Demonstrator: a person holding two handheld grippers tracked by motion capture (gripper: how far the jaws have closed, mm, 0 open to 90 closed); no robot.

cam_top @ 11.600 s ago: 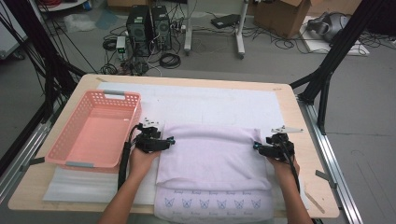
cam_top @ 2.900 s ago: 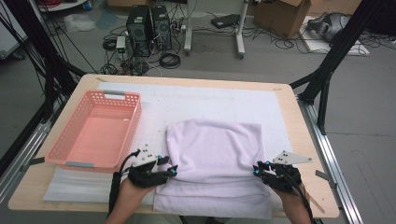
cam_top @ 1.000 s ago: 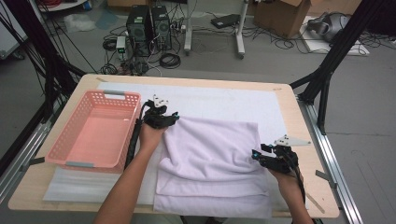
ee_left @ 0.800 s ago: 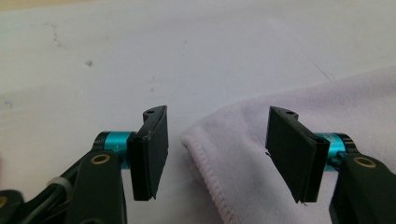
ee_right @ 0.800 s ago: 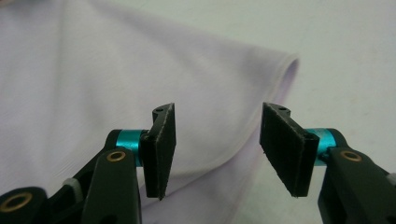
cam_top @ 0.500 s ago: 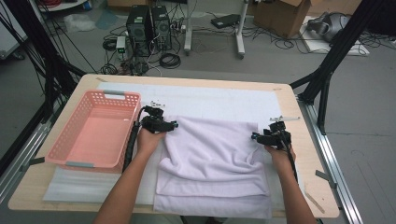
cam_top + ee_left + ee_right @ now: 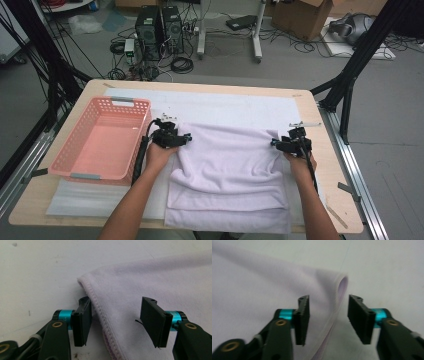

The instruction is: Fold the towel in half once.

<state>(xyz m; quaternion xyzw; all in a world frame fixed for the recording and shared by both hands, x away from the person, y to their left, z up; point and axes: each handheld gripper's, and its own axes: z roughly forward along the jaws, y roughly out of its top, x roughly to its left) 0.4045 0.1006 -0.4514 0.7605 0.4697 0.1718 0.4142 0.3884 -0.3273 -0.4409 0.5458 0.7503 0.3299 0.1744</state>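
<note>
A pale lilac towel lies folded in layers on the white mat. My left gripper sits at the towel's far left corner, open, with the stitched hem of the towel lying between its jaws. At the far right corner my right gripper is open too. In the right gripper view the folded edge of the towel runs between the two jaws of my right gripper. The left gripper holds nothing tight.
A pink plastic basket stands empty on the left of the wooden table. Bare mat lies beyond the towel toward the far edge. Computers and cables sit on the floor behind the table.
Both grippers carried the towel's near edge up and away to the far side, folding it over. The jaws now stand open at the far corners.
</note>
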